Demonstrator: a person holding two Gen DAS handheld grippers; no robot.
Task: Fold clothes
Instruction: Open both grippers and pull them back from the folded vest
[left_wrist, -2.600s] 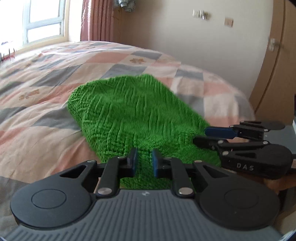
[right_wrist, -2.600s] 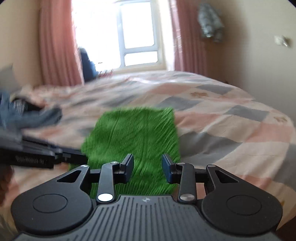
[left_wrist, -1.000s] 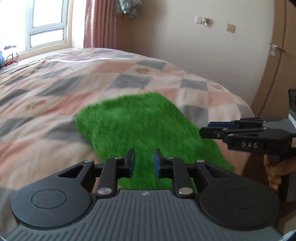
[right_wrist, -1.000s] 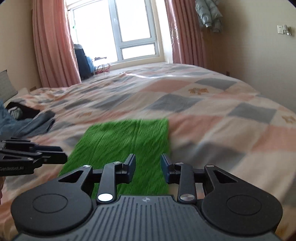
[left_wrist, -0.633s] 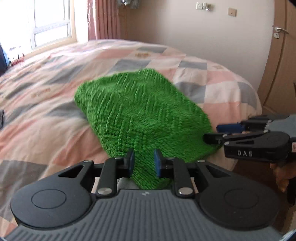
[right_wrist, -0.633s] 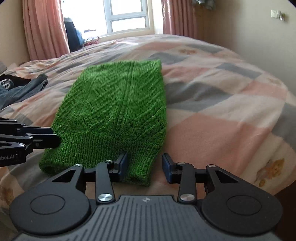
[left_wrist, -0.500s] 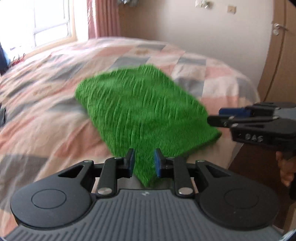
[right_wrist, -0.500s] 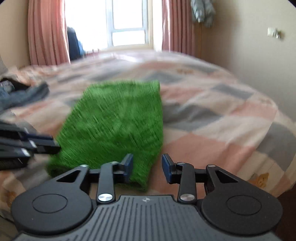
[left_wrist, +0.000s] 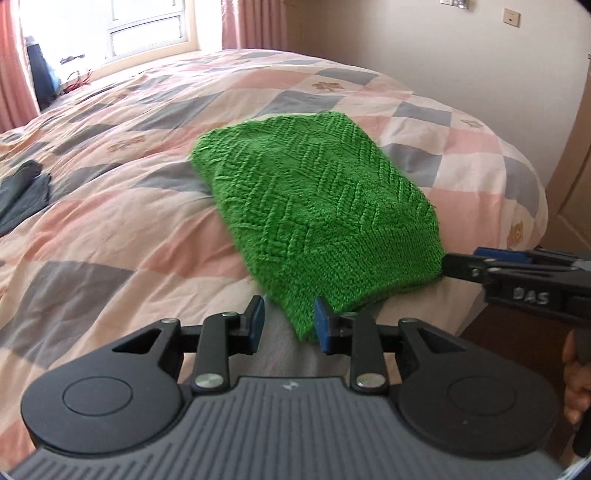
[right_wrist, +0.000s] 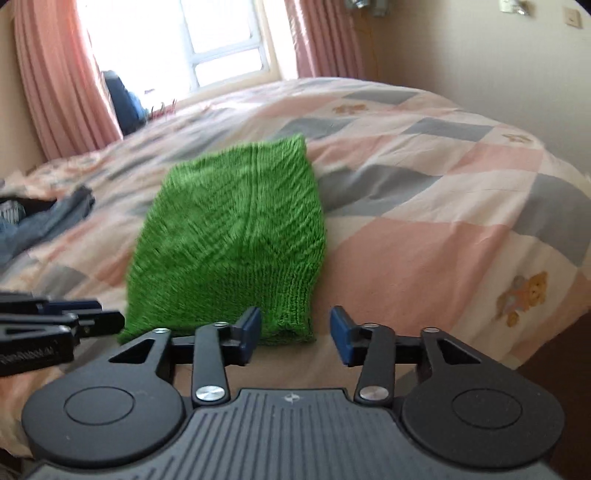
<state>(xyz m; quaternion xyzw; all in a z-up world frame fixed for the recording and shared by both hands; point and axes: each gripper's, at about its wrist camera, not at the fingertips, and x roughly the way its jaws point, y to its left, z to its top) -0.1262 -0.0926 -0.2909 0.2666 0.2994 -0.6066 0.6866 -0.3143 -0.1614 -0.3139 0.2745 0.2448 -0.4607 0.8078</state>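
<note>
A green knitted garment (left_wrist: 317, 206) lies folded into a long rectangle on the patchwork bed, its near end at the bed's edge. It also shows in the right wrist view (right_wrist: 229, 236). My left gripper (left_wrist: 288, 325) is open and empty, its jaws just before the garment's near left corner. My right gripper (right_wrist: 295, 332) is open and empty, just before the near right corner. Each gripper shows in the other's view: the right one (left_wrist: 517, 273) at the garment's right edge, the left one (right_wrist: 62, 321) at its left edge.
The pink and grey patchwork quilt (left_wrist: 110, 206) covers the bed. Dark clothes (left_wrist: 22, 192) lie at the left, also seen as blue denim (right_wrist: 44, 221). A window with pink curtains (right_wrist: 62, 85) is behind. A wooden door (left_wrist: 569, 177) stands to the right.
Both grippers dipped towards the garment's near end, drew back, and are low at its near corners again. Their jaws stand wider open. The garment has not moved.
</note>
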